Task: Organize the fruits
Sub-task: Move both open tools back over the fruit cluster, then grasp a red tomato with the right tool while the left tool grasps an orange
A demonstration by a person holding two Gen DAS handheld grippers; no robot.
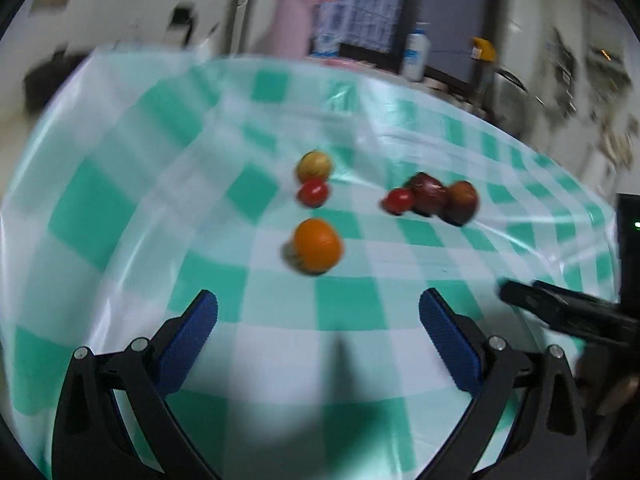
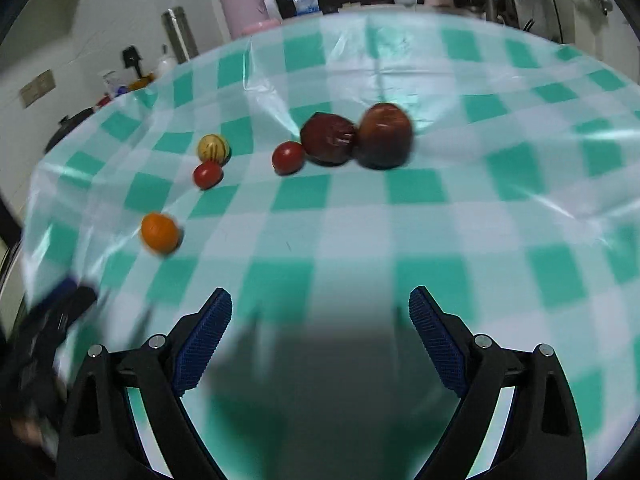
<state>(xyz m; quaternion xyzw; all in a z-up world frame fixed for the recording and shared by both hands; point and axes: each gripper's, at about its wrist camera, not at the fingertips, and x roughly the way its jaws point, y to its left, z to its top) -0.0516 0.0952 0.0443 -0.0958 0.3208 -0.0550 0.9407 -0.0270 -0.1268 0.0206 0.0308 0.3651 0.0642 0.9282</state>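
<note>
Claws [image 1: 318, 312] [image 2: 320, 308] agape, approx 6 fruits [image 2: 384, 136]

Table [image 2: 500, 220]: bears all fruit.
Left group: orange [image 2: 159, 232] nearest, tomato [image 2: 207, 174] behind it, striped fruit [image 2: 213, 147] behind that.
Right group: second tomato [image 2: 288, 157], then two apples [image 2: 383, 136] touching, in a row.

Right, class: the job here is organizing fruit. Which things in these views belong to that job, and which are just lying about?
Belonging to the job:
orange fruit
yellow striped fruit
two small red fruits
two dark red fruits
left gripper and right gripper, both open

Just lying about:
pink bottle
white bottle
checked tablecloth
</note>
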